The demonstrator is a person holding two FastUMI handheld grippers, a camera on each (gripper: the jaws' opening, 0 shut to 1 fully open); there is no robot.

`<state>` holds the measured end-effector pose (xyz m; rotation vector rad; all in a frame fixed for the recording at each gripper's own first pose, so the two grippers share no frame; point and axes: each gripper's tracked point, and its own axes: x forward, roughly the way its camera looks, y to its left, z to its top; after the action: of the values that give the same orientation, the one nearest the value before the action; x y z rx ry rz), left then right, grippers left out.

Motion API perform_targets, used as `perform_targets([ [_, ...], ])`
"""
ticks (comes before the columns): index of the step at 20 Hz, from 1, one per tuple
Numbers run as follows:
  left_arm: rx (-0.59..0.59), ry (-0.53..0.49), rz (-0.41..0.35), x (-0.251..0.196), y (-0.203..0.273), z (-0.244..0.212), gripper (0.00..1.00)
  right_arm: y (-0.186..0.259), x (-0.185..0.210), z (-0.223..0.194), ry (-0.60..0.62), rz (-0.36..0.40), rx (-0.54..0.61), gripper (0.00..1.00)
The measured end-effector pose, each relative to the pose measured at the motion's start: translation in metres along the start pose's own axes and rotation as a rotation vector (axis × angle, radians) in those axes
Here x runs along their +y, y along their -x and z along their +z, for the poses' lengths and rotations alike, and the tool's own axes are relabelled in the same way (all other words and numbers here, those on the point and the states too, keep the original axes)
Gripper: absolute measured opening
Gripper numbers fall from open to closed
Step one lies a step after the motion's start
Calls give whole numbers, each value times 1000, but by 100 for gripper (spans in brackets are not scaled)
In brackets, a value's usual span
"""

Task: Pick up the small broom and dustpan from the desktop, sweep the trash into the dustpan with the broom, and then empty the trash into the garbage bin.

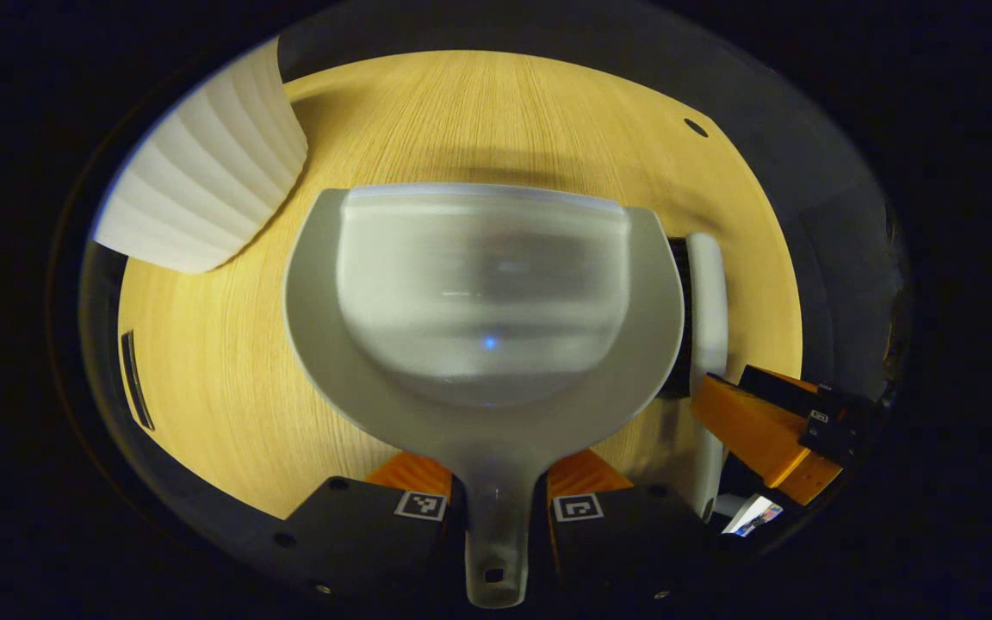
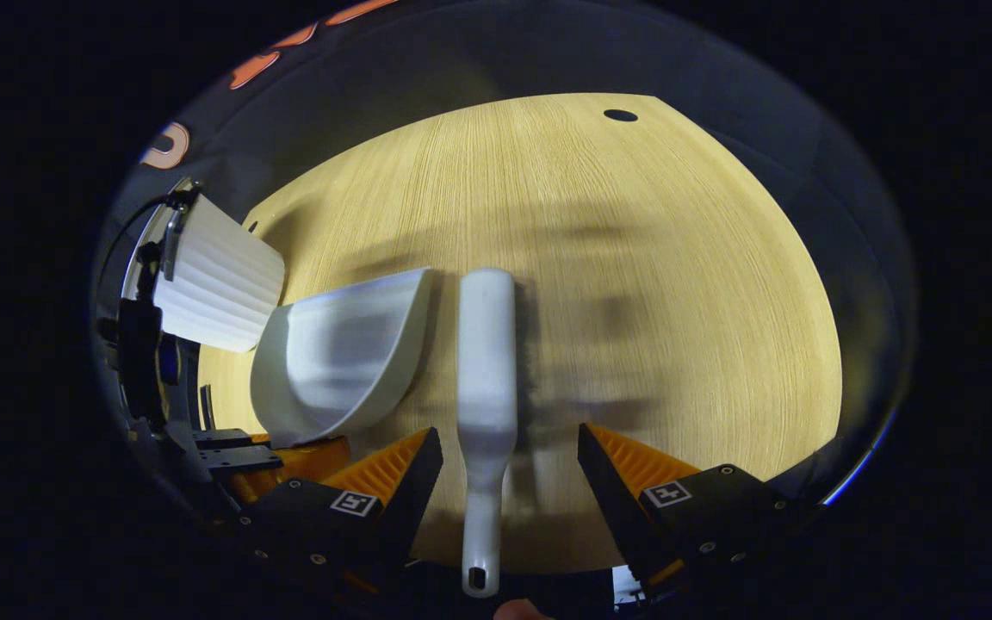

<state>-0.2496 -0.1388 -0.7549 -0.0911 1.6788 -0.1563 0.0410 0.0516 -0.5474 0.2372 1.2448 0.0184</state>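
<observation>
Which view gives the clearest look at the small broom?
The right gripper view: the broom lies full length on the desk, handle between the open fingers of the right hand-held gripper, beside the dustpan. The left gripper view shows the broom edge-on, partly behind the dustpan.

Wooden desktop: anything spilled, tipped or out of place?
Nothing stands out. The pale grey plastic dustpan lies flat beside the white-handled small broom, and the white ribbed garbage bin stands upright on the light wooden desktop. No trash is visible.
</observation>
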Motion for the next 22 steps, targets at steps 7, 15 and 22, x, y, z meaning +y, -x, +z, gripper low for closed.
perform_targets([
  [7,4,3,14,-1,-12,-7,35,0,4,1,7,12,3,96],
  [15,-116,-85,46,-2,44,-4,78,36,2,25,18,1,-103,97],
  [22,-695,-239,183,5,191,105,78,153,17,126,121,-37,-548,97],
])
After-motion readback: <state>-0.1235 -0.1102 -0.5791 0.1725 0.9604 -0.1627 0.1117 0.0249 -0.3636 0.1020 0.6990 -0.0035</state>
